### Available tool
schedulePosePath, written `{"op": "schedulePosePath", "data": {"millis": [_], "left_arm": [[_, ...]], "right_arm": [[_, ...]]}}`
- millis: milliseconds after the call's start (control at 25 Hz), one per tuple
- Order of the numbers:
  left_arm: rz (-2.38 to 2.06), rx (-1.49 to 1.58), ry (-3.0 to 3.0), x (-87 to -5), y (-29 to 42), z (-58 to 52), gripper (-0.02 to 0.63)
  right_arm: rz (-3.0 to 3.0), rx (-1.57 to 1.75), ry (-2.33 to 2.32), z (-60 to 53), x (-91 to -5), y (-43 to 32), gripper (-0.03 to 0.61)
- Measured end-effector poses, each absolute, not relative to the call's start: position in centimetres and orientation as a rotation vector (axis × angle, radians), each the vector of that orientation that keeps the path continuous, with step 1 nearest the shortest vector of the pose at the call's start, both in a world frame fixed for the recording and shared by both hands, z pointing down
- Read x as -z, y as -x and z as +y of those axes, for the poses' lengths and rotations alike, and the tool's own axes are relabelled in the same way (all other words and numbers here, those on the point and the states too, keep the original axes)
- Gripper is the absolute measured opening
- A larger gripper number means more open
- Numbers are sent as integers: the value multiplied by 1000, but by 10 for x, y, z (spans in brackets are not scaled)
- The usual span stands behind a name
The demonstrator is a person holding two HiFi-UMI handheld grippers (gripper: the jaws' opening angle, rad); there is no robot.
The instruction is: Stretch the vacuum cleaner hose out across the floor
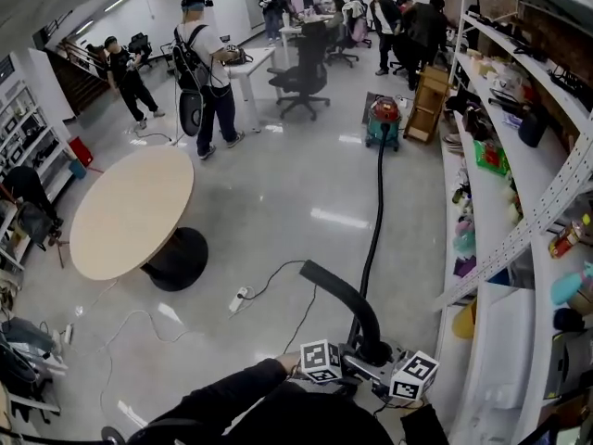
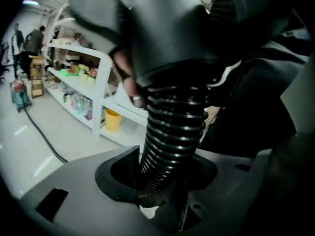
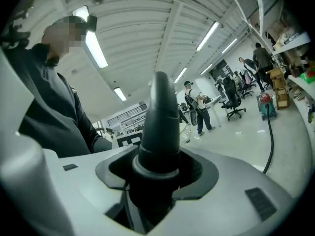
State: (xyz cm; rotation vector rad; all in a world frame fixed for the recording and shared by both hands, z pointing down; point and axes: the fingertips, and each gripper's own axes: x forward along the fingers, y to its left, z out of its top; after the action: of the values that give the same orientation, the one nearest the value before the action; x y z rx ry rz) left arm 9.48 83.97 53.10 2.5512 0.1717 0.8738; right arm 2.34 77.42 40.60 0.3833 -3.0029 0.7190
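Note:
A red and teal vacuum cleaner [image 1: 383,119] stands on the floor by the shelves. Its black hose [image 1: 376,221] runs in a nearly straight line across the floor to me. The hose ends in a curved rigid black tube [image 1: 338,295], raised in front of me. My left gripper [image 1: 357,355] is shut on the ribbed hose [image 2: 170,132] just under its smooth cuff. My right gripper [image 1: 387,362] is shut on the smooth black tube [image 3: 160,127], which points up and away. In the right gripper view the vacuum cleaner [image 3: 267,104] and the hose [image 3: 269,141] show at far right.
A round wooden table [image 1: 132,209] on a black base stands at left. Long white shelves [image 1: 519,248] full of items line the right side. A white power strip [image 1: 239,299] with cables lies on the floor. Several people, desks and an office chair [image 1: 304,77] fill the back.

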Motion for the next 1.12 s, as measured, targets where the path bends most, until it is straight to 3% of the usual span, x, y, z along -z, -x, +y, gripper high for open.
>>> {"op": "schedulePosePath", "data": {"millis": [160,320,440,600,760,960,1040,1120], "left_arm": [[-222,-689,-2615,-529,-35,812,266],[-365,-479,-2622,-516,29,827,272],[-462,-405,-2612,-520,75,844,279],[-331,-427,-2562,-530,106,879,282],[-219,-440,-2484,-528,139,897,287],[-348,186,-2230,-431,190,865,285],[-348,267,-2285,-387,176,865,287],[-340,273,-2376,-352,139,870,333]], "right_arm": [[-3017,-701,-511,786,-411,1,224],[-3079,-846,-638,795,-409,38,222],[-3046,-770,-643,815,-411,85,222],[-2941,-650,-581,850,-419,131,222],[-2921,-630,-685,859,-412,119,222],[-2869,-601,-851,872,-423,90,222],[-2839,-569,-870,880,-434,84,222],[-2807,-538,-859,887,-448,75,222]]}}
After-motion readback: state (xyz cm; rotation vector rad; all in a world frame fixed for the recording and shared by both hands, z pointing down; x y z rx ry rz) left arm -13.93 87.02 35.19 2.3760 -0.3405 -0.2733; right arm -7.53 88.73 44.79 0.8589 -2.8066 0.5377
